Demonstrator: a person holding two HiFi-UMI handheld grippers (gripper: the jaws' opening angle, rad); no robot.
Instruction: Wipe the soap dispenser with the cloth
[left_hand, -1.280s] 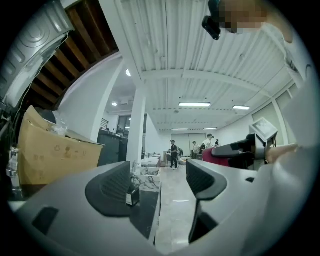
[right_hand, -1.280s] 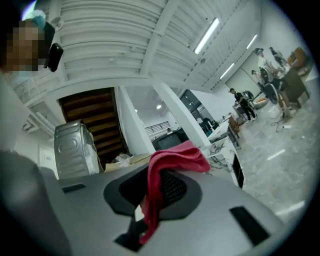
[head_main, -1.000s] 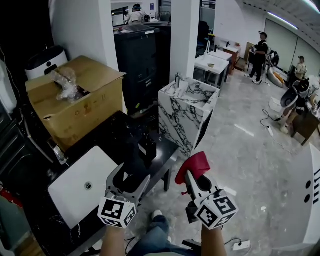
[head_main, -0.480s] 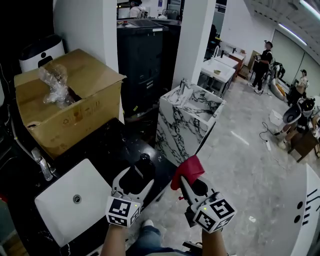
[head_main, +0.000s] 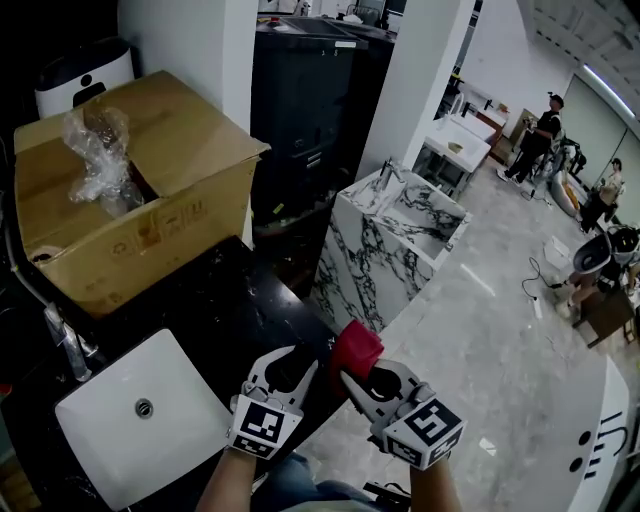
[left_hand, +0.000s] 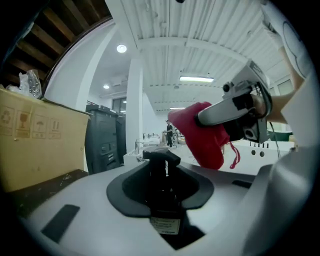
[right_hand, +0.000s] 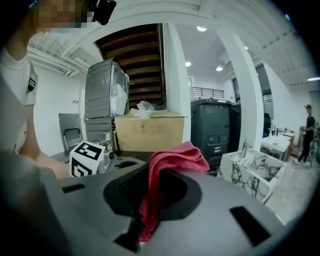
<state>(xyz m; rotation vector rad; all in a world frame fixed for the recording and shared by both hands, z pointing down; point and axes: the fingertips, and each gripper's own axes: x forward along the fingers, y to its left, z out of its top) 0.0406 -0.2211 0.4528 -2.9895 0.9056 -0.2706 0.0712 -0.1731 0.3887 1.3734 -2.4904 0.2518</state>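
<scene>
The soap dispenser (left_hand: 161, 167) is a black pump bottle with a small label low on its front. It stands upright between the jaws of my left gripper (head_main: 287, 366), which have just been closing and now grip it over the black counter's front edge. My right gripper (head_main: 372, 381) is shut on a red cloth (head_main: 355, 348) that bunches above its fingertips. In the left gripper view the red cloth (left_hand: 201, 134) hangs just right of the pump head, apart from it. In the right gripper view the red cloth (right_hand: 169, 167) drapes down between the jaws.
A white sink basin (head_main: 120, 425) is set in the black counter (head_main: 225, 295), with a faucet (head_main: 62, 345) at its left. A cardboard box (head_main: 140, 200) stands behind. A marble sink block (head_main: 385, 245) stands on the floor to the right, and people stand far right.
The left jaws, open behind the dispenser a second ago, have closed around it. Both grippers have come nearer and lower, and the red cloth now sits closer to the left gripper.
</scene>
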